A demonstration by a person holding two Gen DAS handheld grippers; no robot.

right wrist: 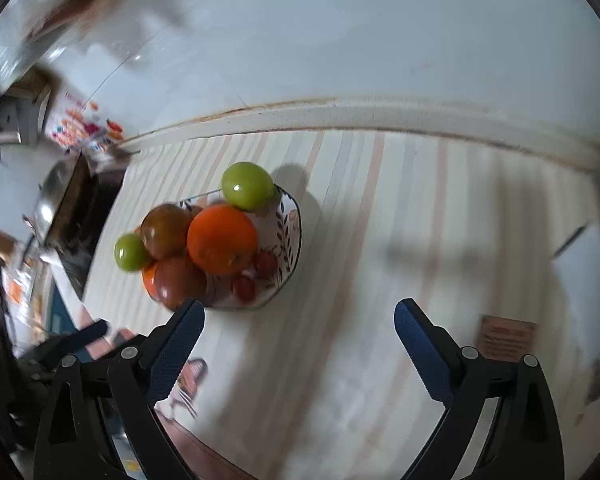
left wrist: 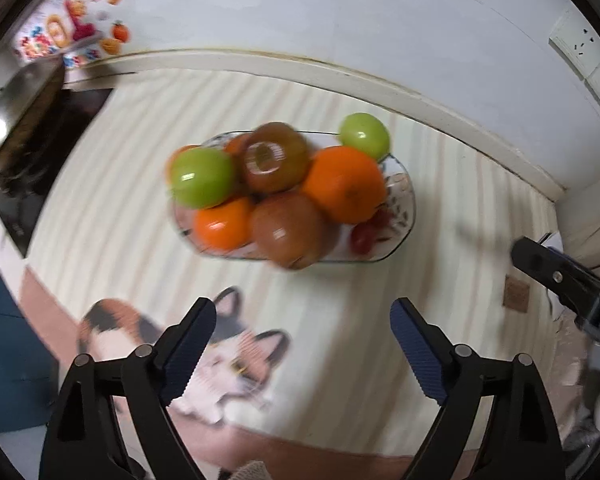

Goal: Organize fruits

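Observation:
A patterned plate (left wrist: 404,208) on the striped mat is piled with fruit: two green apples (left wrist: 202,178) (left wrist: 365,135), a large orange (left wrist: 343,184), a smaller orange (left wrist: 222,224), two brownish-red round fruits (left wrist: 276,158) (left wrist: 288,230) and small red fruits (left wrist: 364,236). My left gripper (left wrist: 303,306) hangs open above the mat, short of the plate, with nothing between its fingers. In the right wrist view the same plate (right wrist: 290,224) lies ahead and to the left. My right gripper (right wrist: 300,306) is open and empty, its left fingertip near the plate's edge. Both views are blurred.
A metal pan (left wrist: 20,92) and dark stove sit at the left. The wall and its raised ledge (left wrist: 340,76) run behind the plate, with sockets (left wrist: 584,46) at the right. A cat picture (left wrist: 236,344) is printed on the mat. A brown square (left wrist: 516,294) lies at the right.

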